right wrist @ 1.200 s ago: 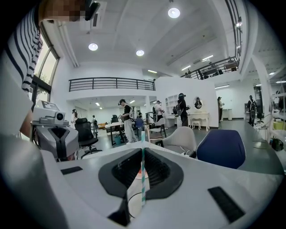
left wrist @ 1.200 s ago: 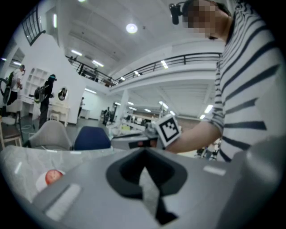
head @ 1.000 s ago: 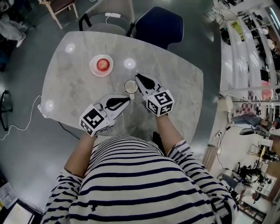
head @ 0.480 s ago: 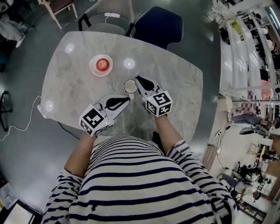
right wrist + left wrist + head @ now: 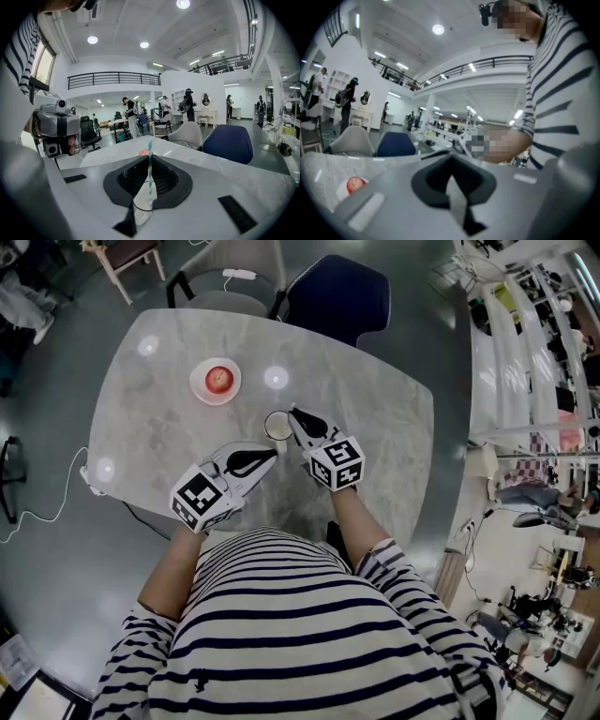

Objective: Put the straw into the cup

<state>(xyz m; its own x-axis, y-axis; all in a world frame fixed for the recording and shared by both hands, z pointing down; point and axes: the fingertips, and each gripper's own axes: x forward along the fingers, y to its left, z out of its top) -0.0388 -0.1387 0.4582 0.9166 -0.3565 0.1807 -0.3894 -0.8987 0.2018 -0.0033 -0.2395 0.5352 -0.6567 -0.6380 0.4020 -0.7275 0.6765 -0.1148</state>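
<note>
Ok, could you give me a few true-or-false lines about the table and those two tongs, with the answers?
1. The right tongs grip a striped straw. True.
2. The straw lies flat on the table. False: it stands upright between the tongs.
3. The left tongs hold the cup. False: they are shut with nothing between them.
4. A red fruit sits on a plate on the table. True.
5. A yellow chair stands at the table's far side. False: the chair there is dark blue.
</note>
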